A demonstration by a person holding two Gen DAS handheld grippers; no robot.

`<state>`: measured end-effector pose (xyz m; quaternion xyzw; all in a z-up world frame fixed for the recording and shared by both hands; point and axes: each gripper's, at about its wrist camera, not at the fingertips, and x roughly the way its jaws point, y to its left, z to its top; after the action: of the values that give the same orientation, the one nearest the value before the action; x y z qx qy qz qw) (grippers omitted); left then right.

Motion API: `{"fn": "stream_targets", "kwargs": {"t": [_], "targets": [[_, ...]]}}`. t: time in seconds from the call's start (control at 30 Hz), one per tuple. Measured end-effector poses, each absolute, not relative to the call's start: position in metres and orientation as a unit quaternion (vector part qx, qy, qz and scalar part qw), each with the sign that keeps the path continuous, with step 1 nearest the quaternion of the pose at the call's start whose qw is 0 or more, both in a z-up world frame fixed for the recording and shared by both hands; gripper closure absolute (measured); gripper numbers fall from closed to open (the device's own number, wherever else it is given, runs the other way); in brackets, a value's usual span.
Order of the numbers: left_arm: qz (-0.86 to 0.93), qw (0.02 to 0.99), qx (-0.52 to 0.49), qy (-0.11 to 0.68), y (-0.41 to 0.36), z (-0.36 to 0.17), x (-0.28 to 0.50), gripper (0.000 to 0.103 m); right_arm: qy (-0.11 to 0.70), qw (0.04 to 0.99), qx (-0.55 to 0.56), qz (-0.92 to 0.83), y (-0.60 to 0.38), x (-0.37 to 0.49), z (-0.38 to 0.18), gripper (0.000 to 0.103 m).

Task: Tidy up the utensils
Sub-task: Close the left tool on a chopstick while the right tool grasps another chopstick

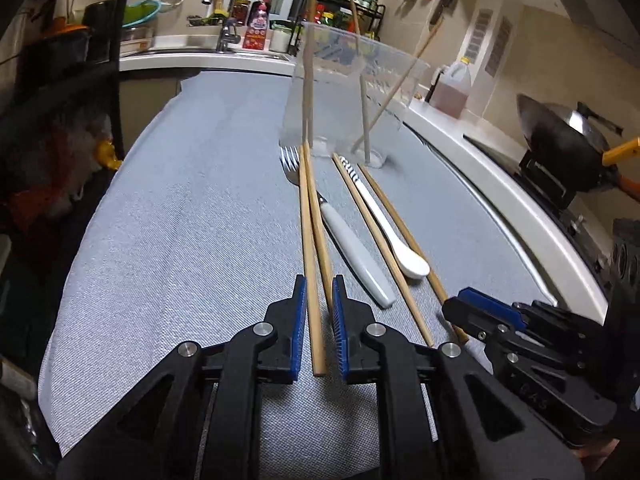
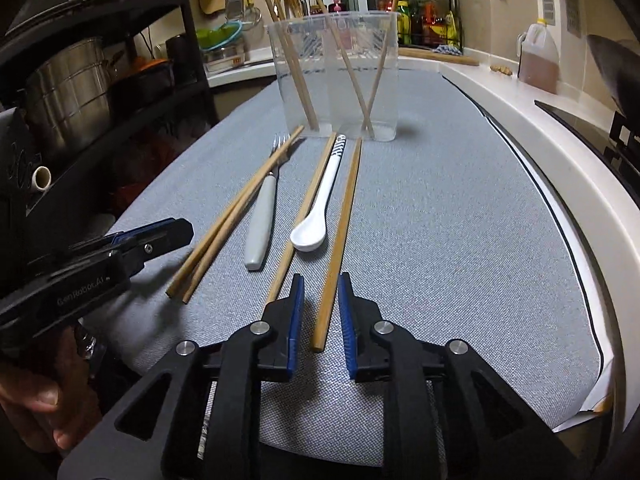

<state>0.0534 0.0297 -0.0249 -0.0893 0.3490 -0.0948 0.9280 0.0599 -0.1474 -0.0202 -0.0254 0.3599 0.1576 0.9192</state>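
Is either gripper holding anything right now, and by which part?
Nothing is held. The left gripper is open around the near ends of a chopstick pair; the right gripper is open around one chopstick.

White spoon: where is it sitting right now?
The white spoon lies flat on the grey cloth, between two single chopsticks, right of the fork, bowl toward the grippers, striped handle end near the clear container.

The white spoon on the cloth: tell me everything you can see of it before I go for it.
The white spoon looks like glossy ceramic, with a small oval bowl and a long slim handle bearing dark stripes at its tip. It lies flat on the grey cloth, bowl toward the grippers, handle pointing at the clear container. It sits between two loose chopsticks, very close to the left one; contact is unclear. Neither gripper touches it.
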Motion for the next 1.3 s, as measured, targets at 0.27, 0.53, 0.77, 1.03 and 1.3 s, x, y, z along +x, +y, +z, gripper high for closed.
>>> {"fn": "stream_targets", "kwargs": {"t": [0.27, 0.53, 0.77, 1.03, 1.3], "targets": [[-0.071, 0.93, -0.044, 0.358, 0.02, -0.034, 0.051, 0.09, 0.357, 0.922, -0.04, 0.146, -0.147, 0.059, -0.024, 0.088], [-0.056, 0.934, -0.021, 0.353, 0.018, -0.032, 0.046, 0.096, 0.355, 0.926, -0.039, 0.124, -0.154, 0.058, -0.024, 0.096], [-0.041, 0.936, -0.011, 0.349, 0.021, -0.031, 0.041, 0.096, 0.351, 0.931, -0.041, 0.09, -0.166, 0.054, -0.024, 0.096], [-0.04, 0.94, -0.011, 0.339, 0.022, -0.03, 0.03, 0.096, 0.345, 0.936, -0.026, 0.069, -0.181, 0.05, -0.026, 0.096], [-0.031, 0.94, -0.012, 0.339, 0.02, -0.033, 0.034, 0.095, 0.343, 0.936, -0.023, 0.075, -0.181, 0.054, -0.026, 0.093]]}}
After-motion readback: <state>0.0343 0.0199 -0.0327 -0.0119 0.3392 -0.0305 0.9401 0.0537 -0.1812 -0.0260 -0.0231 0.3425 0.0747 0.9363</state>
